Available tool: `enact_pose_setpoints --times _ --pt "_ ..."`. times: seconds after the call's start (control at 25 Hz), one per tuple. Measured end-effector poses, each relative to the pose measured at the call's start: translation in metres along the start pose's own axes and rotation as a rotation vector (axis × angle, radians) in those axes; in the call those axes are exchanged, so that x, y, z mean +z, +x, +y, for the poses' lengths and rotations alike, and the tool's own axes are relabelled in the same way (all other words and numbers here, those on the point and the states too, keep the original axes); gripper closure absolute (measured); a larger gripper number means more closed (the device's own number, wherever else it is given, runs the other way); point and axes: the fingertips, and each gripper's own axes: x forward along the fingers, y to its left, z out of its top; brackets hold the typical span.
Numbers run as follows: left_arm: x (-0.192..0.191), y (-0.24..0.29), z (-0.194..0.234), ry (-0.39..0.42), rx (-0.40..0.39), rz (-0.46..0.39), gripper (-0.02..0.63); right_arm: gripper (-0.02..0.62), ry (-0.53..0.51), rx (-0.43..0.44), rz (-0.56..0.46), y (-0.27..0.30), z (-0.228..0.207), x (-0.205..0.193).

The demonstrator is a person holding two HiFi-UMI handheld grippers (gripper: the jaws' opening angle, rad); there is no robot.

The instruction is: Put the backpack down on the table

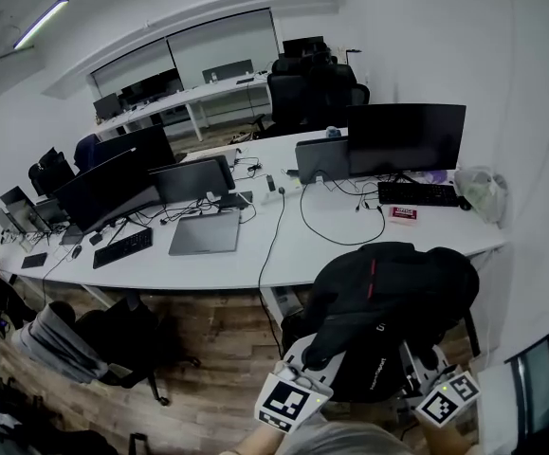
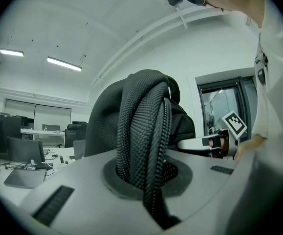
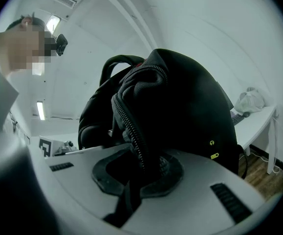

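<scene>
Backpack [image 1: 388, 297] — black, held up just before tabletop [image 1: 208, 268] edge | left gripper [image 2: 148, 180]: jaws closed on woven strap [image 2: 141, 126] | right gripper [image 3: 141, 173]: jaws closed on zipper edge [image 3: 126, 121]

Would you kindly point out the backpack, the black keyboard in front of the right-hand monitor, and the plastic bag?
backpack [image 1: 409, 282]: head view, on its black top panel.
black keyboard [image 1: 418, 194]: head view, on the middle of its keys.
plastic bag [image 1: 483, 193]: head view, on its crumpled middle.
</scene>
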Motion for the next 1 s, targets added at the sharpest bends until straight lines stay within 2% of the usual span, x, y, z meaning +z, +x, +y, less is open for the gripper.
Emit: enact_pose_setpoints --times 0.48,0.8,1.0 --pt "-0.007 0.028 0.108 -0.022 -0.05 -0.018 0.586 0.568 -0.014 -0.051 0.001 0.107 -0.011 -0.003" --pt "-0.009 0.032 0.175 -0.037 -0.049 -0.019 0.586 0.568 -0.013 -0.054 0.004 0.174 -0.008 -0.012" --pt "-0.012 0.032 0.205 -0.004 -0.04 -0.029 0.586 0.568 0.003 -0.04 0.015 0.204 -0.004 -0.016"
